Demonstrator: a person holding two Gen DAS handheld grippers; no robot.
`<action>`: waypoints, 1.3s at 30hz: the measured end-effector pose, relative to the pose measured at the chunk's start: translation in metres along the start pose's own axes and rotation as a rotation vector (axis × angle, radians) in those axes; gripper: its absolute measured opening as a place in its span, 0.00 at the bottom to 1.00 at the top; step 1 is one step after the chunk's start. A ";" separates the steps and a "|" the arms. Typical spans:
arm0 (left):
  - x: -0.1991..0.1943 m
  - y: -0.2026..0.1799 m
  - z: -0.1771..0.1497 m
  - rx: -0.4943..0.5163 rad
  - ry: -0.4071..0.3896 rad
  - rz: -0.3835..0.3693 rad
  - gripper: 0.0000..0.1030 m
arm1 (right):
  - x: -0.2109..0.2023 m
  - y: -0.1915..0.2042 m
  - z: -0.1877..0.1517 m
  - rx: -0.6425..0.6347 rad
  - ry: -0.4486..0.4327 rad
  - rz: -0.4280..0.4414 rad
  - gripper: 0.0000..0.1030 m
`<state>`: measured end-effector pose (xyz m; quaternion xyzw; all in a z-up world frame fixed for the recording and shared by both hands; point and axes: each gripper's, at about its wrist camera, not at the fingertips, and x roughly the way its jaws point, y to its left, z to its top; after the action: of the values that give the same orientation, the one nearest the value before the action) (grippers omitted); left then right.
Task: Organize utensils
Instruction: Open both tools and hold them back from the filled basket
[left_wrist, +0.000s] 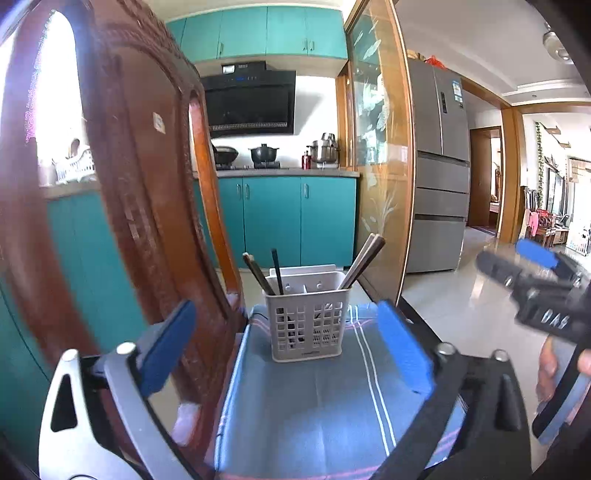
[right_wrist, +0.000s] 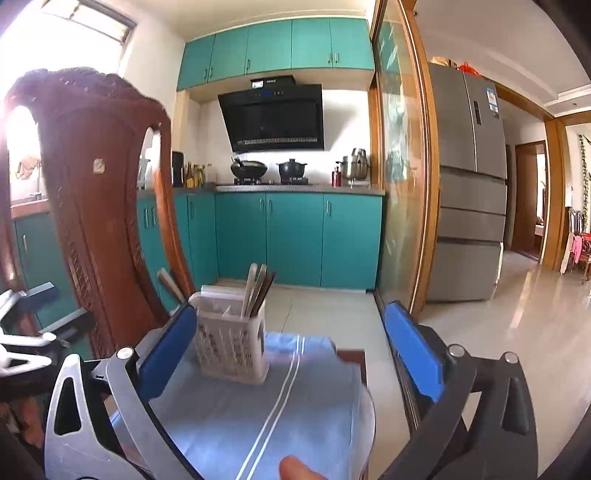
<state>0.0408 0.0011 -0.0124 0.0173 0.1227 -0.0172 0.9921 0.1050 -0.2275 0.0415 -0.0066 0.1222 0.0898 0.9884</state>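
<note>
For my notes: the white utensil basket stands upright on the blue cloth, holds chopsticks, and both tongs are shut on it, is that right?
Not quite: the basket stands on the cloth with chopsticks, but both the left tongs and right tongs are open and empty, as each wrist view shows.

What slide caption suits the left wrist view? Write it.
Open left tool faces a white utensil caddy holding chopsticks on blue cloth.

The right hand-held gripper (right_wrist: 290, 345) hovered with its blue pads (right_wrist: 413, 354) spread wide and empty. Between them, a white slotted holder (right_wrist: 231, 347) with chopsticks (right_wrist: 258, 290) stood upright on a blue striped cloth (right_wrist: 295, 402). A carved wooden chair back (right_wrist: 96, 192) rose on the left.
</note>
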 end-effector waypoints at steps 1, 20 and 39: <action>-0.010 0.000 0.000 0.010 -0.011 0.010 0.96 | -0.004 0.003 -0.003 -0.003 0.003 0.001 0.97; -0.066 0.002 0.007 0.023 -0.052 0.015 0.97 | -0.067 0.046 -0.012 -0.101 -0.026 -0.028 0.97; -0.062 0.006 0.005 -0.013 -0.017 -0.033 0.97 | -0.066 0.044 -0.015 -0.106 -0.025 -0.052 0.97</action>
<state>-0.0181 0.0088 0.0081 0.0088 0.1148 -0.0329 0.9928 0.0302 -0.1968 0.0432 -0.0611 0.1045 0.0707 0.9901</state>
